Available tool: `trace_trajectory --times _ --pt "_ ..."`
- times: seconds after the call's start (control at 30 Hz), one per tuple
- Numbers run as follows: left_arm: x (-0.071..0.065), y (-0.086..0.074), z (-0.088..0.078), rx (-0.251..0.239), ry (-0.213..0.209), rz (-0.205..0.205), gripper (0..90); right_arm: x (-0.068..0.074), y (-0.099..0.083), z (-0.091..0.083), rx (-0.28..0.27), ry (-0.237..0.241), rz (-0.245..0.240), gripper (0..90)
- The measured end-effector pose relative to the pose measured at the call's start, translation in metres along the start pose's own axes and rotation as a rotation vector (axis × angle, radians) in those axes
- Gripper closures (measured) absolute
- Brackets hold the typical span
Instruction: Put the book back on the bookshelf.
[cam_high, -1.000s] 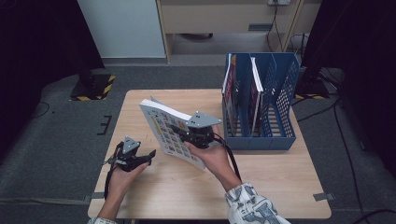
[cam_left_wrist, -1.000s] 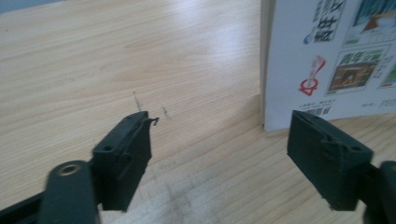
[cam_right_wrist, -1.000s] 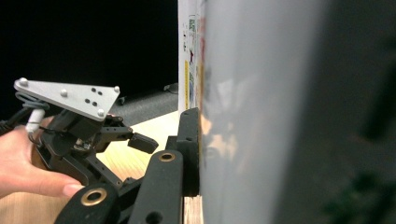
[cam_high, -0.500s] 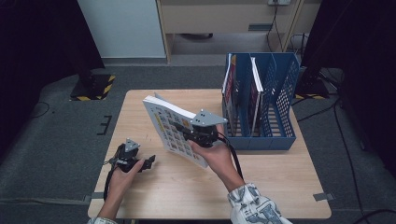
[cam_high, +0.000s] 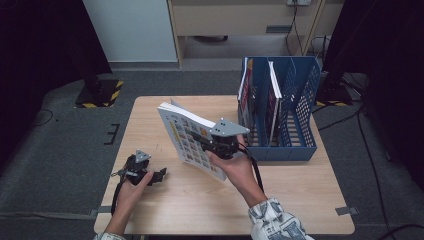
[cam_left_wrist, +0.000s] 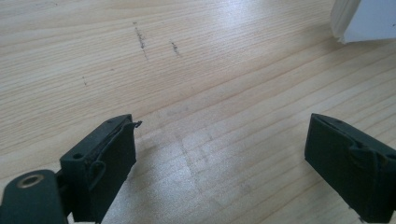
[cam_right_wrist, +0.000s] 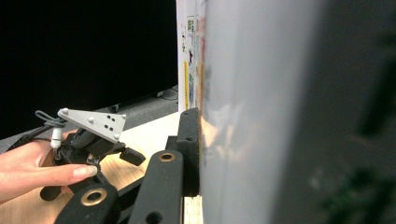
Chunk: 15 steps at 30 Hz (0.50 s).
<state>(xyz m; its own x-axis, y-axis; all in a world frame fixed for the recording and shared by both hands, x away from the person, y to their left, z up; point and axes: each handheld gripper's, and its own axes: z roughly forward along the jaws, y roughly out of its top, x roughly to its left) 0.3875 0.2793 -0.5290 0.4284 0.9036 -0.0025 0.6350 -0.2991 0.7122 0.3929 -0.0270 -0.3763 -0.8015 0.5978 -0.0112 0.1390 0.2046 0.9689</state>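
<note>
gripping the book (cam_high: 189, 137), right hand-held gripper (cam_high: 216, 146); left hand-held gripper (cam_high: 159, 176) open above bare table (cam_high: 165, 200).

My left gripper (cam_high: 161, 175) is a black block topped by a small grey three-cornered plate, with a dark cable trailing back along my forearm. In the left gripper view my two jaws are matte black moulded blocks with ridged inner faces, and a brass-ringed screw hole sits in the black link below one of them. My right gripper (cam_high: 212, 145) is black too, under a larger grey three-cornered plate, with a black cable running down past my wrist. In the right gripper view its black links carry round brass-ringed holes. My right sleeve (cam_high: 272, 222) is pale cloth printed with dark, irregular marks.
</note>
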Motion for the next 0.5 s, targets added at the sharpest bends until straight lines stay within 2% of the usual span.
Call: trace_trajectory --times 0.5 --pt "-0.001 -0.002 0.003 0.020 -0.001 0.008 8.1 -0.011 0.000 -0.018 -0.014 -0.021 0.011 73.9"
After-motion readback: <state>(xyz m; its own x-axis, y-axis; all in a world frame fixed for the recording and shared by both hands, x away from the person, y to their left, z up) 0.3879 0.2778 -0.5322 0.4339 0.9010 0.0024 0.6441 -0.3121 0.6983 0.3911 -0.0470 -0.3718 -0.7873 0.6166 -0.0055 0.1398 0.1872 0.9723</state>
